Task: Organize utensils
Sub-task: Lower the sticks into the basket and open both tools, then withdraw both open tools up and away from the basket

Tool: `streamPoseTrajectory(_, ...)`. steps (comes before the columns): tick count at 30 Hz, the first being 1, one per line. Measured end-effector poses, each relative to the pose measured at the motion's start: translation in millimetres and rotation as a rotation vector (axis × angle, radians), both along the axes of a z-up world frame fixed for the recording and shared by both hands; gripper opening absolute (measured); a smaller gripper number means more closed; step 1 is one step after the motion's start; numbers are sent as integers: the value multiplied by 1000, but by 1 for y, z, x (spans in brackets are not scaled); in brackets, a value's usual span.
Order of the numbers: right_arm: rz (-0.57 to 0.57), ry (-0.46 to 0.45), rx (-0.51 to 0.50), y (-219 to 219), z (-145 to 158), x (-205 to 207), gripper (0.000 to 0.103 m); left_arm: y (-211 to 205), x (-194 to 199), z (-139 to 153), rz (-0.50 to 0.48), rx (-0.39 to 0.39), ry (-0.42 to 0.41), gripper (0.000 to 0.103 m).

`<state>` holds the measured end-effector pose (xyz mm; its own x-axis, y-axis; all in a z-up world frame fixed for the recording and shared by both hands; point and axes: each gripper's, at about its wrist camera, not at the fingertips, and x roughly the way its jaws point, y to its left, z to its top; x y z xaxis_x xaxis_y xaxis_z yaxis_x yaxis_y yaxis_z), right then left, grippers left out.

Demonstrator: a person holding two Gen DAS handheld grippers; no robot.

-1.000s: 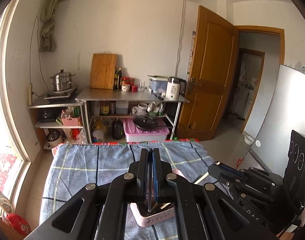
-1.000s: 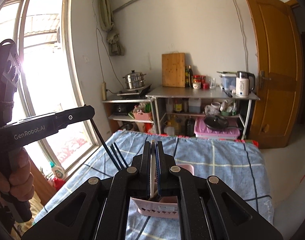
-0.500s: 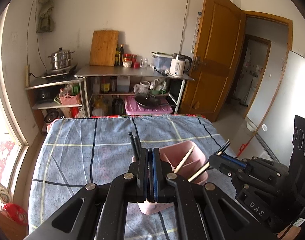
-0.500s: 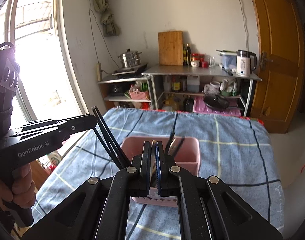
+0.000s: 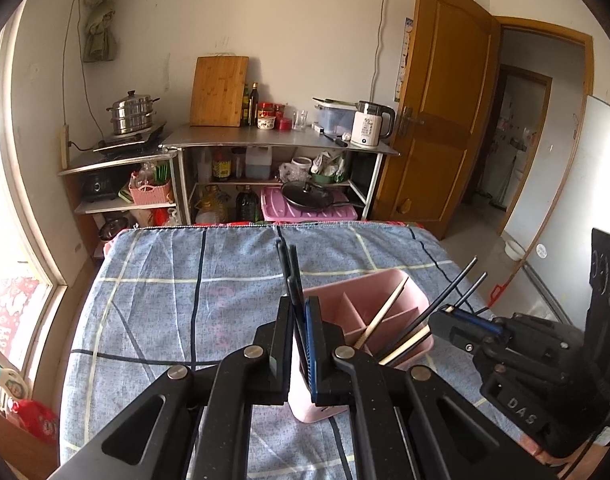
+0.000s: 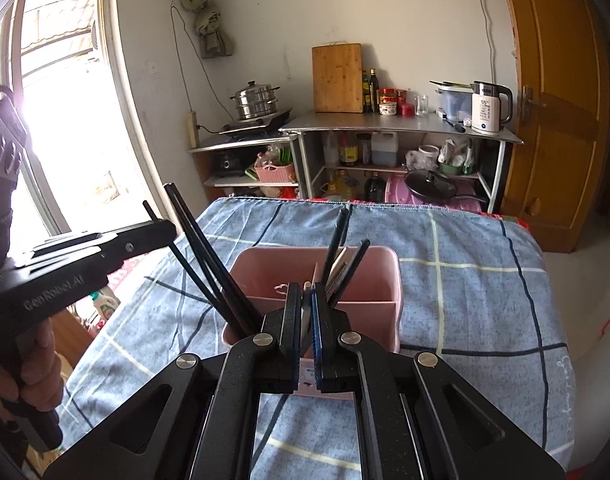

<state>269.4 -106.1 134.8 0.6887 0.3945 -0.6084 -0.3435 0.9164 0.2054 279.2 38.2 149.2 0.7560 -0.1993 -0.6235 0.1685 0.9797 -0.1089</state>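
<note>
1. Chopsticks are clamped in both claws: the left gripper (image 5: pixel 300 312) is closed on a pair of dark chopsticks (image 5: pixel 287 268) that stick up toward 12 o'clock, and the right gripper (image 6: pixel 306 300) is closed on a pale chopstick (image 6: pixel 306 287) whose tip just shows between its pads.
2. Just beyond each claw, at 12 to 1 o'clock, stands the pink holder (image 6: pixel 379 280), divided into compartments. It already carries dark and pale sticks leaning at angles.
3. Risk, as I judge it: the two claws crowd the same holder. In the right wrist view the left claw sits at 9 o'clock, near the rim, with its sticks angled into the left compartment. A sideways nudge could tip the light holder or knock the leaning sticks out.
4. A second risk: letting go with the stick tips not inside a compartment would drop them onto the blue checked cloth (image 5: pixel 165 300).
5. Open room lies at 9 to 11 o'clock on the cloth. The table's far edge is well apart from the holder; its right edge is nearer.
</note>
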Motion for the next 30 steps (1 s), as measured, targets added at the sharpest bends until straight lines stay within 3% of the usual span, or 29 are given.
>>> streamPoseTrajectory(8,5,-45,-5,-4,13,-19,15,-6,-29,17,32,31,-69,12)
streamPoseTrajectory(30,0,-138,11,-22,37,-89,22,-16,-117,52,64,48,-211,22)
